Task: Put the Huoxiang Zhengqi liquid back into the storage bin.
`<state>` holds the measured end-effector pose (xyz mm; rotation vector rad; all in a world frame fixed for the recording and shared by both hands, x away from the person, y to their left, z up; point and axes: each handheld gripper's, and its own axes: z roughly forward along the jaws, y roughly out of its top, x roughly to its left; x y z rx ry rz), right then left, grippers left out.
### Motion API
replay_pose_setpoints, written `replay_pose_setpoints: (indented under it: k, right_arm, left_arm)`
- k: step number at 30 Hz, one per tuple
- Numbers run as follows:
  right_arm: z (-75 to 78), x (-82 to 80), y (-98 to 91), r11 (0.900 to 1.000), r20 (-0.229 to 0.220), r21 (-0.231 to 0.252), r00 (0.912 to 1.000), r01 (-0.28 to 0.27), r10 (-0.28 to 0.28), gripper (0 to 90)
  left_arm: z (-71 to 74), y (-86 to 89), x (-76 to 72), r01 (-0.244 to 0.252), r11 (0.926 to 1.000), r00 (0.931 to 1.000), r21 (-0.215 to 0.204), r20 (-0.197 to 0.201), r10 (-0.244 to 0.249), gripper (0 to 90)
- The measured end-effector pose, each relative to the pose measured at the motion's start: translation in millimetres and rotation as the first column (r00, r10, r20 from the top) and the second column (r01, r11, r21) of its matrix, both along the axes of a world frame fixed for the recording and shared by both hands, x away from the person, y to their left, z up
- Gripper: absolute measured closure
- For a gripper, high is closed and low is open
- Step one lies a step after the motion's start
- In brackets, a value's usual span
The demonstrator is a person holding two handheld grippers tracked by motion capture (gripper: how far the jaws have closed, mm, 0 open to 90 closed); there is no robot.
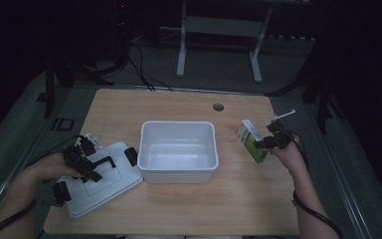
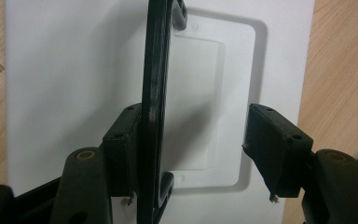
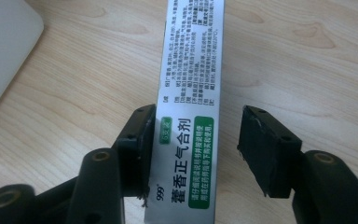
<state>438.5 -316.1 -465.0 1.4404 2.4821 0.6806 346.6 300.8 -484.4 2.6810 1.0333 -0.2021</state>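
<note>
A white lid [image 1: 110, 185] with a black handle [image 1: 103, 163] lies at the table's front left. My left gripper [image 1: 90, 172] is over it. In the left gripper view the handle [image 2: 156, 70] stands upright against one jaw of the gripper [image 2: 191, 149], while the other jaw is well clear of it over the lid [image 2: 65, 70]. At the right, a white and green medicine box [image 1: 250, 140] rests on the table with my right gripper [image 1: 268, 142] at its near end. In the right gripper view the box [image 3: 191, 70] lies between the jaws of the gripper [image 3: 196, 149], with a gap on one side.
An open white bin [image 1: 178, 173] stands in the middle of the wooden table [image 1: 229, 199], and its rounded corner [image 3: 4, 46] is in the right gripper view. A small round hole [image 1: 218, 107] is near the far edge. Dark stands and cables lie beyond the table.
</note>
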Motion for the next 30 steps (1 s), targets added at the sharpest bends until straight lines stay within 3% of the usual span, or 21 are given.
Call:
replay_pose_setpoints:
  k: [11, 18, 30]
  right_arm:
    - [-7.1, 4.1, 10.4, 0.9981, -0.072, -0.055, 0.9971, -0.027, 0.023, 56.9]
    - [-5.7, 5.0, 14.0, 0.9939, -0.078, -0.106, 0.9967, -0.031, 0.023, 61.6]
    - [3.7, 0.2, 5.0, 0.9945, -0.050, -0.098, 0.9982, -0.039, 0.034, 63.1]
  left_arm:
    - [0.0, -1.0, -0.4, 0.004, 1.0000, 1.0000, 0.004, 0.004, -0.004, 39.9]
    - [-2.6, -1.1, 0.1, 0.001, 1.0000, 1.0000, 0.003, -0.005, -0.001, 39.9]
    - [-2.5, -2.4, 0.6, -0.001, 1.0000, 0.9998, 0.000, -0.018, 0.001, 40.0]
